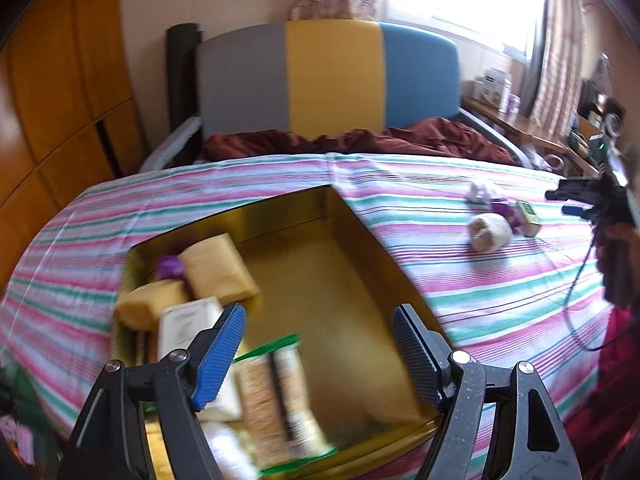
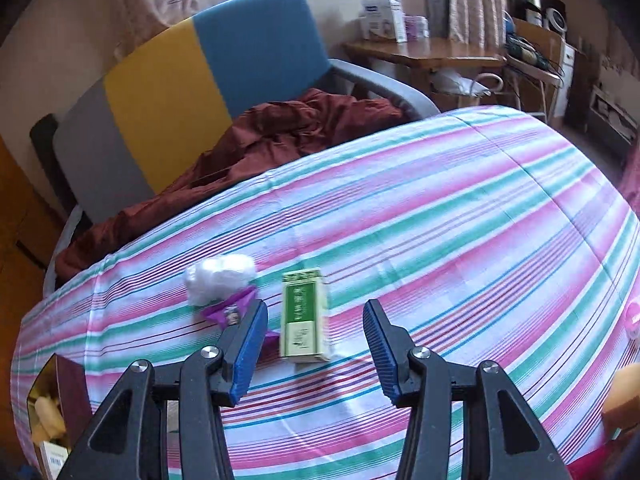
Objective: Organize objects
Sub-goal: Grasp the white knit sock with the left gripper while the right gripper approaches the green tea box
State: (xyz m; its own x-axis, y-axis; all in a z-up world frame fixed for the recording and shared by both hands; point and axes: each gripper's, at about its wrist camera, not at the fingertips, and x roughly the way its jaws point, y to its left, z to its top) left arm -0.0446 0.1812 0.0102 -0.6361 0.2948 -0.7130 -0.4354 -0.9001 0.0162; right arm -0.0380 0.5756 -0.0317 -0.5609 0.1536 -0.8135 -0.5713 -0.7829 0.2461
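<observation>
A gold box lies on the striped bedspread and holds yellow sponges, a white packet and a green-edged snack pack. My left gripper is open and empty above the box's near end. My right gripper is open and empty, just short of a green and white carton lying flat on the bedspread. A white wad and a purple wrapper lie left of the carton. The left wrist view also shows the carton and a beige roll.
A grey, yellow and blue headboard and a crumpled maroon cloth are at the far end of the bed. A wooden desk with boxes stands beyond. The gold box corner shows at the lower left of the right wrist view.
</observation>
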